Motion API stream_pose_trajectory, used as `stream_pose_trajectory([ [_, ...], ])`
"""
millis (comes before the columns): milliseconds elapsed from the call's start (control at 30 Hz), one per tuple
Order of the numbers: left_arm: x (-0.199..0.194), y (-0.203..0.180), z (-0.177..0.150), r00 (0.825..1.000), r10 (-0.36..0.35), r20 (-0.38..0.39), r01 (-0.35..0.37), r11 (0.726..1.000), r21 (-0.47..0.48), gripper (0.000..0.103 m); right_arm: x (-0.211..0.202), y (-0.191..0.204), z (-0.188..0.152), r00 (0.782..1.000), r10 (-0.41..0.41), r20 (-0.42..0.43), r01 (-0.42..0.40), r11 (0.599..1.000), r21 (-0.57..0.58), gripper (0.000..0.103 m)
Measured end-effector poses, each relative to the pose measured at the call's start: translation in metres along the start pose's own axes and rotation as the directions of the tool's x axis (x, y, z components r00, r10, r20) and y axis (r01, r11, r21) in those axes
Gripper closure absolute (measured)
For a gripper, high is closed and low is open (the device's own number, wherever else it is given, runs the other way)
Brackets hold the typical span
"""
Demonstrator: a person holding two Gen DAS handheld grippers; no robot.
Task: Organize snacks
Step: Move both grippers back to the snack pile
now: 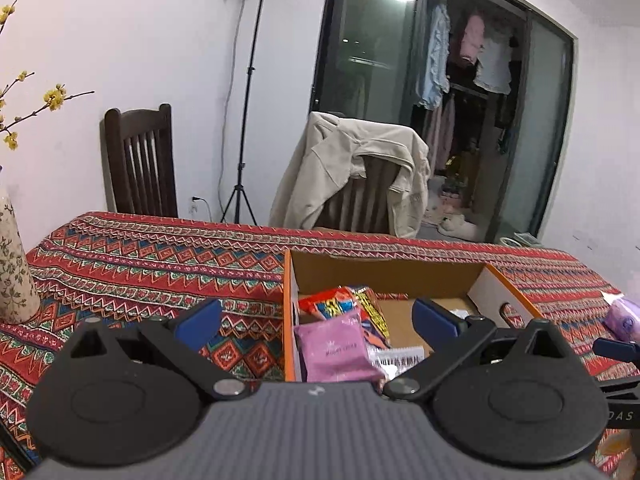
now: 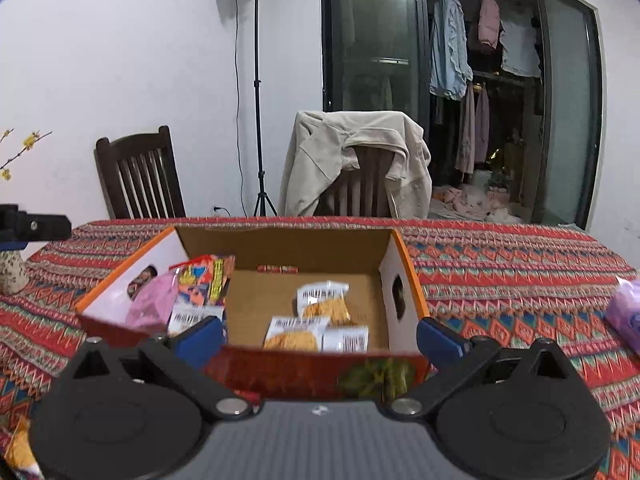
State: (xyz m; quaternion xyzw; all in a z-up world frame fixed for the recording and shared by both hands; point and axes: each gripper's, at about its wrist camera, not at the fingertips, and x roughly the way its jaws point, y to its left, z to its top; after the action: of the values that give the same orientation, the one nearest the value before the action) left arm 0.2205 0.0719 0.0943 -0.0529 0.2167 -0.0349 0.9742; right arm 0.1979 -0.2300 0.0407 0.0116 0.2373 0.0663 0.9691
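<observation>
An open cardboard box (image 2: 304,246) with orange rims stands on the patterned tablecloth; it also shows in the left wrist view (image 1: 400,274). Inside lie a pink packet (image 1: 334,348), a red-orange snack bag (image 1: 340,300) and several small yellow packets with barcodes (image 2: 324,300). My left gripper (image 1: 318,322) is open and empty above the box's left side, over the pink packet. My right gripper (image 2: 320,338) is open and empty at the box's near wall. A purple packet (image 2: 624,316) lies on the cloth at the far right, also seen in the left wrist view (image 1: 624,318).
A floral vase (image 1: 12,264) with yellow-flowered branches stands at the table's left. Two chairs stand behind the table, one dark wooden (image 2: 140,176), one draped with a beige jacket (image 2: 356,160). A light stand (image 2: 258,92) is by the wall. A yellow packet (image 2: 18,450) lies at the near left.
</observation>
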Motion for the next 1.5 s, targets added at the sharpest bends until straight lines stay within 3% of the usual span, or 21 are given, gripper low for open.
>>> stream_pose_trajectory([
  [300,-0.028,-0.002,-0.030,0.999,-0.039,-0.021,0.039,0.999,0.020,0.000,-0.036,0.003,-0.034,0.999,0.000,-0.038,0.000,1.000,-0.003,0.000],
  [667,-0.063,-0.002,-0.073,0.997,0.020,-0.079,-0.021,1.000,-0.016,0.000,-0.064,-0.001,-0.059,0.997,0.046,-0.059,-0.048,0.998,-0.030,0.000],
  [933,-0.065,0.006,-0.097,0.991,0.058,-0.117,-0.072,0.990,-0.119,0.000,-0.067,-0.007,-0.073,0.995,0.051,-0.088,-0.054,0.998,-0.032,0.000],
  [1233,-0.053,-0.006,-0.114,0.993,0.080,-0.086,-0.085,0.994,-0.064,0.000,-0.068,-0.019,-0.080,0.991,0.020,-0.129,-0.024,0.999,-0.023,0.000],
  [1500,-0.049,0.003,-0.116,0.996,0.042,-0.077,-0.050,0.993,-0.107,0.000,-0.060,-0.023,-0.078,0.989,0.011,-0.146,-0.014,1.000,-0.022,0.000],
])
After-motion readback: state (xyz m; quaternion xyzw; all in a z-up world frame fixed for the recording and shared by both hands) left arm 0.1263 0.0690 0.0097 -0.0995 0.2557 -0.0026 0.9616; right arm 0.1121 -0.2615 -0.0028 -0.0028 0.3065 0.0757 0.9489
